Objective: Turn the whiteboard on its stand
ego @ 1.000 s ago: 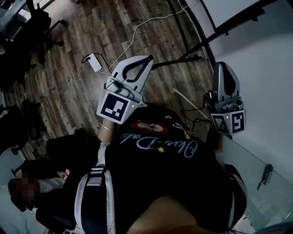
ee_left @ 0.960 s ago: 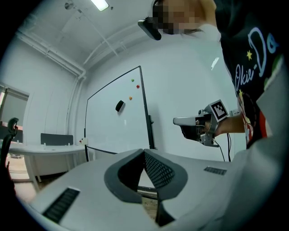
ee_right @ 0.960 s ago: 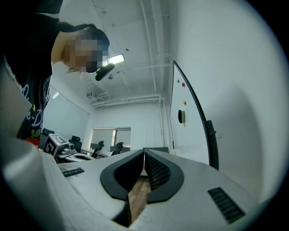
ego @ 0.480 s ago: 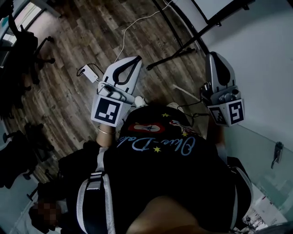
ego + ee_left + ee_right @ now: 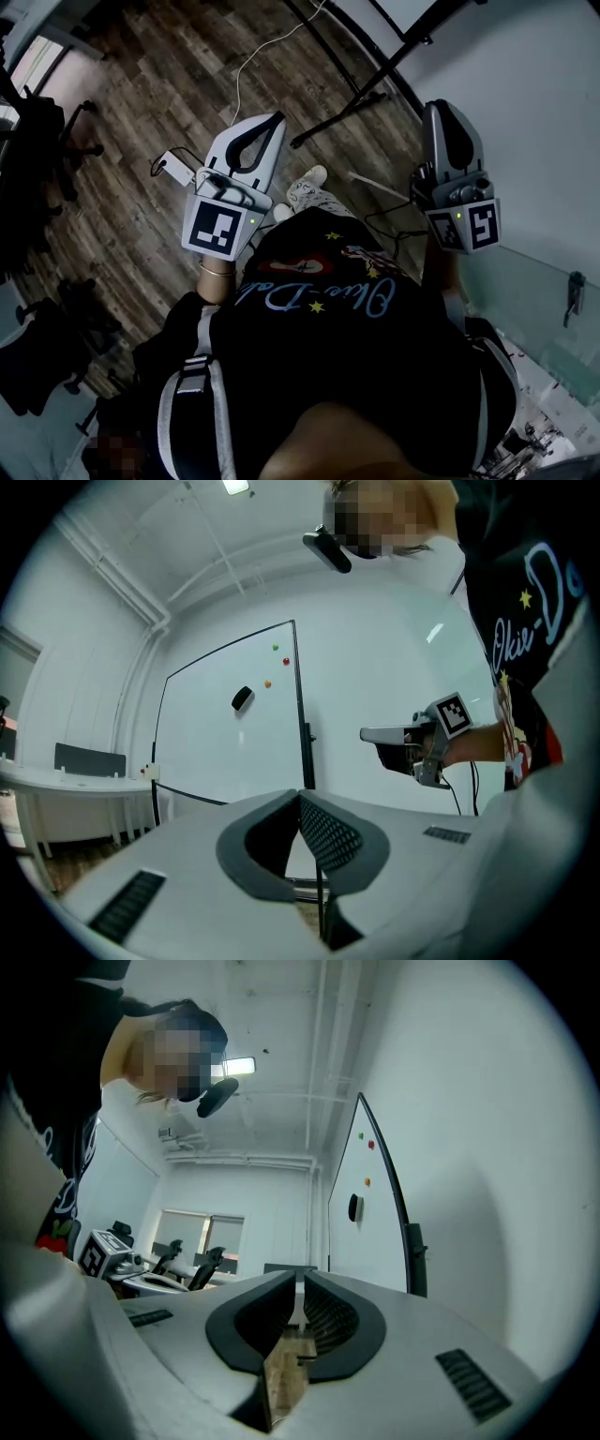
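While the large white whiteboard in its thin black frame (image 5: 230, 738) stands upright on its black tubular stand (image 5: 349, 101), close to the pale wall (image 5: 534, 112), neither tool touches it. The turn therefore appears not to have begun.

The left gripper (image 5: 300, 803) is raised in front of the person's black printed shirt (image 5: 328, 309). Its 2 jaws are pressed together at the tips, with nothing between them. The right gripper (image 5: 301, 1288) is likewise closed and empty, and it is held near the wall on the person's right.

Both are well apart from the board. In the left gripper view the board shows its writing face, which carries 1 black eraser (image 5: 242, 699) and 3 small coloured magnets. In the right gripper view it appears nearly edge-on. In the head view only the stand's floor legs reach into the top of the frame, across the dark wood-plank floor (image 5: 141, 94).

Judged from this layout, everything is left to do: approach the board, take hold of or push on its frame, and turn it on the stand.
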A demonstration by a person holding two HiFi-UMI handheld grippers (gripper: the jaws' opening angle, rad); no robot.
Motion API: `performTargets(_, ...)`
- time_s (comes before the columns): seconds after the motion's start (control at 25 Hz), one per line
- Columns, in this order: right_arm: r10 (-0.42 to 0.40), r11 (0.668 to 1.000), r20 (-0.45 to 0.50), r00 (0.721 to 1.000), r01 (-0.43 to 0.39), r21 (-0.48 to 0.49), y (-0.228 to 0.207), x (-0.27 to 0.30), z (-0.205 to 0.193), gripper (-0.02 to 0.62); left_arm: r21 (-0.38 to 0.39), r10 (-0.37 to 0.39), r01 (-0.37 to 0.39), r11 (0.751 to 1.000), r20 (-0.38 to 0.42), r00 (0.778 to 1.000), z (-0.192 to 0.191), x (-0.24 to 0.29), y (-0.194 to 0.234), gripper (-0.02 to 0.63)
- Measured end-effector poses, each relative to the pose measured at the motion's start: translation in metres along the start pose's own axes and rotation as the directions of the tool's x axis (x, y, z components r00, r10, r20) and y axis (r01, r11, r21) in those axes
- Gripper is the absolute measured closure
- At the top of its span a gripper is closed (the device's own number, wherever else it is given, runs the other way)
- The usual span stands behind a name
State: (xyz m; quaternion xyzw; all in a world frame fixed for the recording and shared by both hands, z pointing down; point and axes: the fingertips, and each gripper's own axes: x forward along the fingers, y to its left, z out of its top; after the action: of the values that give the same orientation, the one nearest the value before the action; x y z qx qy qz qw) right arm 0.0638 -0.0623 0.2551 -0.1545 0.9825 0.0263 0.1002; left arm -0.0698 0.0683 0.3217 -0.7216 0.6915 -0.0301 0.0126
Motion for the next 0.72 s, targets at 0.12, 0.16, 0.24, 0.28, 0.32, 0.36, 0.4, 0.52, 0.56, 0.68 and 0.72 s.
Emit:
performTargets(0.12,-0.017,1.000,0.005,1.000,0.017,0.007,-0.011,0.012,-0.004,0.571,0.021,0.000,0.001,1.000,-0.011,1.000,0.003,0.004,0.009,0.604)
performTargets(0.16,-0.019,1.000,0.006,1.000,0.019,0.005,-0.014,0.016,-0.004,0.569,0.024,0.000,0.000,1.000,-0.015,1.000,0.004,0.006,0.014,0.604)
performTargets(0.24,-0.032,0.999,0.013,0.999,0.032,0.003,-0.020,0.025,-0.004,0.569,0.028,0.003,-0.002,1.000,-0.023,1.000,0.003,0.012,0.023,0.604)
performTargets(0.28,-0.042,0.999,0.013,0.999,0.042,0.004,-0.024,0.028,-0.006,0.569,0.028,0.002,-0.001,1.000,-0.023,1.000,0.003,0.017,0.026,0.606)
performTargets(0.32,-0.053,0.999,0.010,0.999,0.053,0.003,-0.029,0.031,-0.008,0.569,0.027,-0.001,0.002,1.000,-0.020,1.000,0.003,0.022,0.029,0.606)
performTargets(0.36,-0.064,0.998,0.005,0.998,0.064,0.000,-0.034,0.034,-0.009,0.569,0.025,-0.008,0.008,1.000,-0.016,1.000,0.005,0.028,0.031,0.604)
performTargets(0.4,-0.075,0.997,0.001,0.997,0.075,-0.003,-0.039,0.036,-0.011,0.568,0.022,-0.017,0.017,1.000,-0.011,1.000,0.006,0.035,0.033,0.604)
performTargets(0.52,-0.107,0.994,0.000,0.994,0.107,-0.003,-0.055,0.042,-0.013,0.557,0.022,-0.054,0.054,0.998,-0.001,0.999,0.011,0.057,0.036,0.604)
performTargets(0.56,-0.116,0.993,0.002,0.993,0.116,-0.002,-0.058,0.044,-0.013,0.557,0.027,-0.068,0.068,0.997,0.002,0.998,0.012,0.065,0.037,0.604)
performTargets(0.68,-0.134,0.991,-0.004,0.991,0.134,-0.001,-0.069,0.049,-0.018,0.557,0.036,-0.110,0.109,0.993,0.017,0.994,0.017,0.085,0.037,0.604)
performTargets(0.72,-0.139,0.990,-0.008,0.990,0.139,0.003,-0.072,0.051,-0.020,0.557,0.035,-0.121,0.120,0.992,0.019,0.993,0.017,0.092,0.037,0.604)
